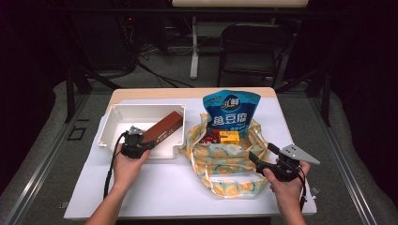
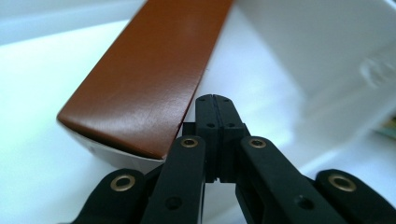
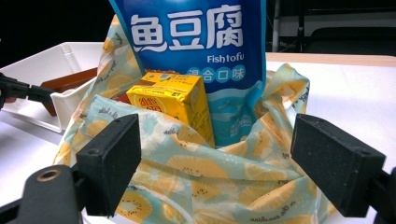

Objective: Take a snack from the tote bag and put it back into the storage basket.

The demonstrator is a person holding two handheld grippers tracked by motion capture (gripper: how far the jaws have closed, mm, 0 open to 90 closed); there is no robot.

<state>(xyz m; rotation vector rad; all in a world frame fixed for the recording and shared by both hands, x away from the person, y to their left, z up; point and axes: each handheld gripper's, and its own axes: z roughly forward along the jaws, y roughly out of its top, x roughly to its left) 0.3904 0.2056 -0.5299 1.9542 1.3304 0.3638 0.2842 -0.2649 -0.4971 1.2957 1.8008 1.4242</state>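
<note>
The white bin [image 1: 123, 117] sits at my left, the fruit-print bag [image 1: 225, 161] at my right. The brown box [image 1: 162, 127] lies slanted in the bin, its long axis running away and rightward from my left gripper [image 1: 149, 145], whose jaws are pressed together beside the box's near end, holding nothing. My right gripper [image 1: 253, 158] stands wide apart, facing the bag, farther from the box.

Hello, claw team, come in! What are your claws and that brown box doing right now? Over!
Left claw shut, empty, beside brown box lying in white bin. Right claw open, facing fruit-print bag. Nothing blocking.
</note>
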